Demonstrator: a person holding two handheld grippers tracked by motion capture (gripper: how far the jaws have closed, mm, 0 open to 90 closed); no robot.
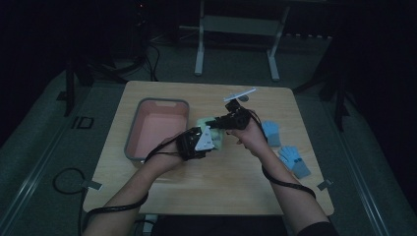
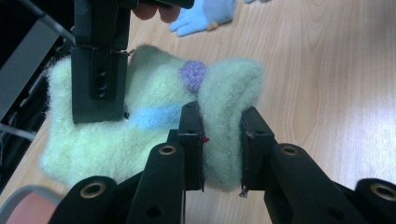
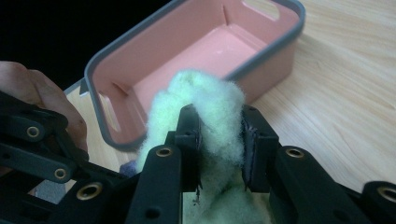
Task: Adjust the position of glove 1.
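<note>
green fuzzy glove [image 2: 154,126] beside pink bin [image 1: 156,129]

The room is dim, its edges falling into black. A light wooden bench [image 1: 206,177] with rounded corners stands on grey carpet [image 1: 39,147]. Beyond its far edge a pale metal frame [image 1: 236,39] rests on two legs. Dark cables [image 1: 152,54] trail over the floor at the left.

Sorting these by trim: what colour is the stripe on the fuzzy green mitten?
Light blue stripe on the mitten; the left gripper view shows it best.
</note>
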